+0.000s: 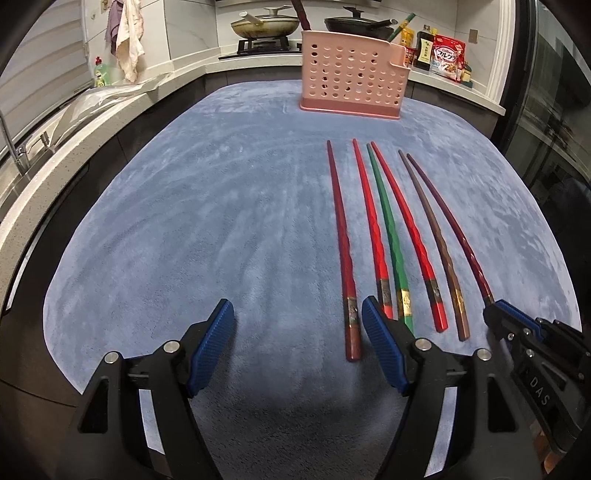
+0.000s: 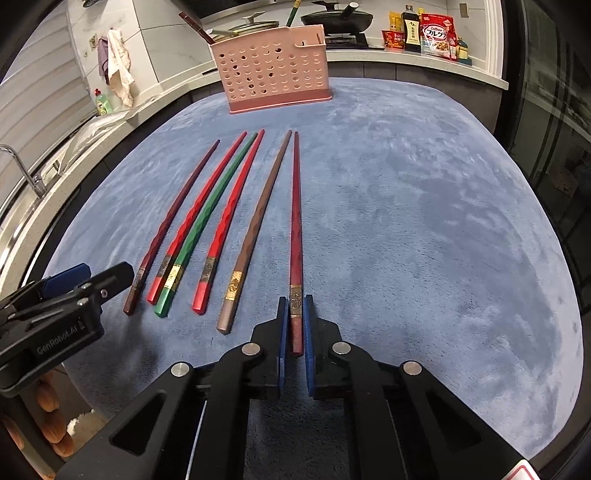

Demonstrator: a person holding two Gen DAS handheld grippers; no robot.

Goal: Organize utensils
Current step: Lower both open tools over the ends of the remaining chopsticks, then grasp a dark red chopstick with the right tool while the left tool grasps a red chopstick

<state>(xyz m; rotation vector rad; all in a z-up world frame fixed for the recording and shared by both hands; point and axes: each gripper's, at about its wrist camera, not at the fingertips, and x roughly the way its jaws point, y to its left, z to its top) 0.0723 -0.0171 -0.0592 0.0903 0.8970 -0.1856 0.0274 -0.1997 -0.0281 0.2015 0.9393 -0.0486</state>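
Several chopsticks lie side by side on the blue cloth (image 2: 424, 221). My right gripper (image 2: 295, 308) is shut on the handle end of the rightmost dark red chopstick (image 2: 295, 221), which rests on the cloth; it also shows in the left wrist view (image 1: 447, 218). To its left lie a brown chopstick (image 2: 255, 229), two red ones, a green one (image 2: 207, 218) and a dark maroon one (image 2: 173, 218). My left gripper (image 1: 297, 317) is open and empty, just left of the row's near ends. A pink perforated utensil holder (image 1: 351, 77) stands at the far edge, holding a few chopsticks.
A counter with a sink and tap (image 1: 14, 147) runs along the left. Pans on a stove (image 1: 264, 26) and food packets (image 1: 447, 55) stand behind the holder. A dark glass panel (image 1: 546, 129) is on the right.
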